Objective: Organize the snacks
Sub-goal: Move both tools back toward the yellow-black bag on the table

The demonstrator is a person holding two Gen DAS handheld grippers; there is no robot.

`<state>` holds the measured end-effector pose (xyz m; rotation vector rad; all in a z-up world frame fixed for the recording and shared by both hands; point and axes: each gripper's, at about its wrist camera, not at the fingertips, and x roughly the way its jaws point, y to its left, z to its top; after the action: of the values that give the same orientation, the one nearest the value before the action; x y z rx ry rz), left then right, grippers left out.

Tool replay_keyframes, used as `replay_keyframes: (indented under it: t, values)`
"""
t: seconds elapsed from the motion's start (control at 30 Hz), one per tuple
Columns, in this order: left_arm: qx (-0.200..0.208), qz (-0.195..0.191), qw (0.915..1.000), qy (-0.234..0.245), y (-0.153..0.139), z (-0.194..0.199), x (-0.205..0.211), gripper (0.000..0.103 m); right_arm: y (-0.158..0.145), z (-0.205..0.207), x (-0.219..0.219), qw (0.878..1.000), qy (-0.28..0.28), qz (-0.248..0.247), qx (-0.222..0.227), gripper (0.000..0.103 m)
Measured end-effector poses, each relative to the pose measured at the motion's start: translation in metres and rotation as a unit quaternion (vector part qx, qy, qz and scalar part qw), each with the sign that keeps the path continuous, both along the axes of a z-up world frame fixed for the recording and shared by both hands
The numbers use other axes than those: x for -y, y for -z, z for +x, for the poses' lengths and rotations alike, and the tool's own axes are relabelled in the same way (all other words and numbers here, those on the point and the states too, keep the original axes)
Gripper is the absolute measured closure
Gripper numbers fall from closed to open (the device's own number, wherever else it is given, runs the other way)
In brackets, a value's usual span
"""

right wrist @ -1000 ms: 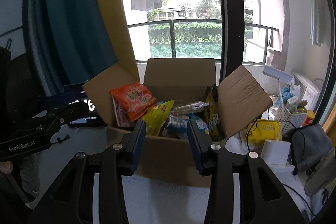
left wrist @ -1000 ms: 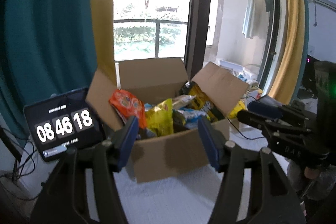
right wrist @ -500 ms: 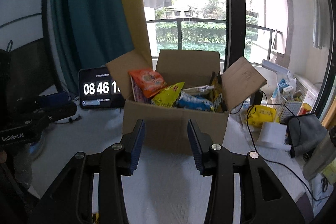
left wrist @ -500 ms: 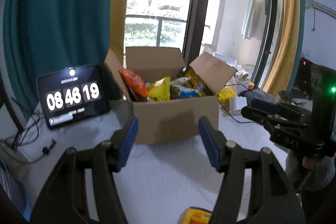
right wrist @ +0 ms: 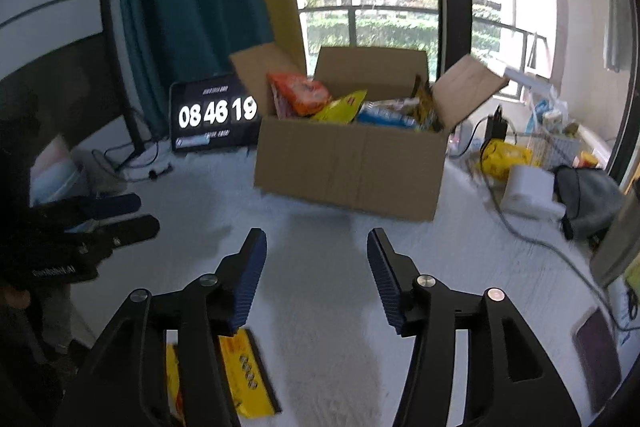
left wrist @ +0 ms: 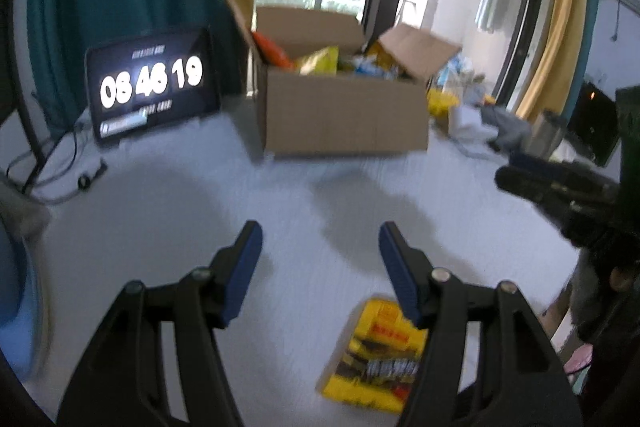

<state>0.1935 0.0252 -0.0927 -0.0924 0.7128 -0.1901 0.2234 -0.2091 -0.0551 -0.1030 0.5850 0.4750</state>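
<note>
An open cardboard box [left wrist: 344, 115] [right wrist: 352, 171] holding several snack bags stands at the back of the white table. A yellow snack packet [left wrist: 376, 351] [right wrist: 244, 375] lies flat near the table's front edge. My left gripper [left wrist: 320, 247] hangs open over bare table, the packet just below its right finger. My right gripper [right wrist: 316, 251] has its jaws opening, with nothing between them; the packet lies under its left finger. Each gripper shows at the side of the other's view.
A tablet clock [left wrist: 152, 87] [right wrist: 216, 115] stands left of the box with cables [left wrist: 60, 179] beside it. Right of the box lie a yellow bag [right wrist: 504, 155], a white charger [right wrist: 528, 187], a grey pouch [right wrist: 588, 199] and a cable [right wrist: 540, 239].
Both grippers pulled back from the box and sank toward the table front; the yellow packet came into view. The right gripper's jaws stand wider than before.
</note>
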Motion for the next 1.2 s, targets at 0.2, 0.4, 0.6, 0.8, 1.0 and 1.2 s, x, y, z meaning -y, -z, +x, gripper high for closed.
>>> replay_keyframes:
  t: [0.2, 0.4, 0.6, 0.8, 1.0, 1.2]
  values:
    - [-0.057, -0.015, 0.9979, -0.029, 0.043, -0.018, -0.013, 0.041, 0.040, -0.017, 0.000, 0.999, -0.003, 0.007, -0.053, 0.042]
    - [-0.097, -0.010, 0.9949, -0.028, 0.079, -0.041, -0.010, 0.041, 0.073, -0.039, -0.007, 0.995, -0.024, 0.002, -0.099, 0.036]
    - [-0.118, 0.003, 0.9928, -0.020, 0.095, -0.061, -0.005, 0.041, 0.092, -0.062, -0.022, 0.988, -0.073, 0.001, -0.138, 0.022]
    - [-0.113, 0.017, 0.9933, -0.020, 0.098, -0.066, -0.001, 0.041, 0.112, -0.065, -0.027, 0.980, -0.088, 0.003, -0.181, 0.020]
    - [-0.101, 0.044, 0.9937, -0.020, 0.101, -0.061, 0.006, 0.039, 0.129, -0.063, -0.017, 0.976, -0.067, 0.023, -0.208, 0.020]
    - [-0.106, 0.062, 0.9922, -0.018, 0.103, -0.056, 0.017, 0.028, 0.131, -0.062, -0.007, 0.971, -0.057, 0.072, -0.222, 0.020]
